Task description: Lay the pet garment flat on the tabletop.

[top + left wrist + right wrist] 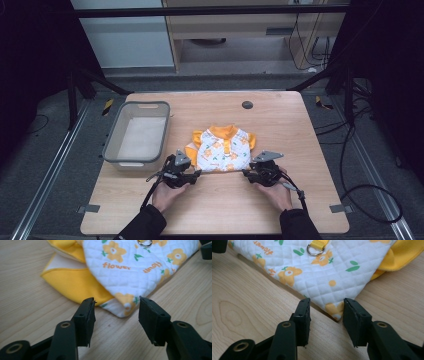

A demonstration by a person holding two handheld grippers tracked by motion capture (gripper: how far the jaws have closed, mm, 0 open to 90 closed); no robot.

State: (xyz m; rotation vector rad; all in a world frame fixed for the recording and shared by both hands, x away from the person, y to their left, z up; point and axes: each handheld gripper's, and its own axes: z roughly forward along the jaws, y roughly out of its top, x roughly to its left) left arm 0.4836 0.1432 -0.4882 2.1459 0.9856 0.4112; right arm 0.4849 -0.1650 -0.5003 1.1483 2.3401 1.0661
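Garment [223, 150], a small quilted flower-print top with yellow sleeves, lies flat on the worktop [280, 120] beside a grey basket [114, 137]. Left gripper [117, 308] and right gripper [326, 308] each straddle a bottom corner, jaws apart, not pinching.

My left hand-held gripper [194, 174] and right hand-held gripper [248, 173] sit low and nearly level, pointing forward, side by side. My hands grip each body from behind, forearms entering from below. Both sets of jaws stand parted, pads pressing on nothing.
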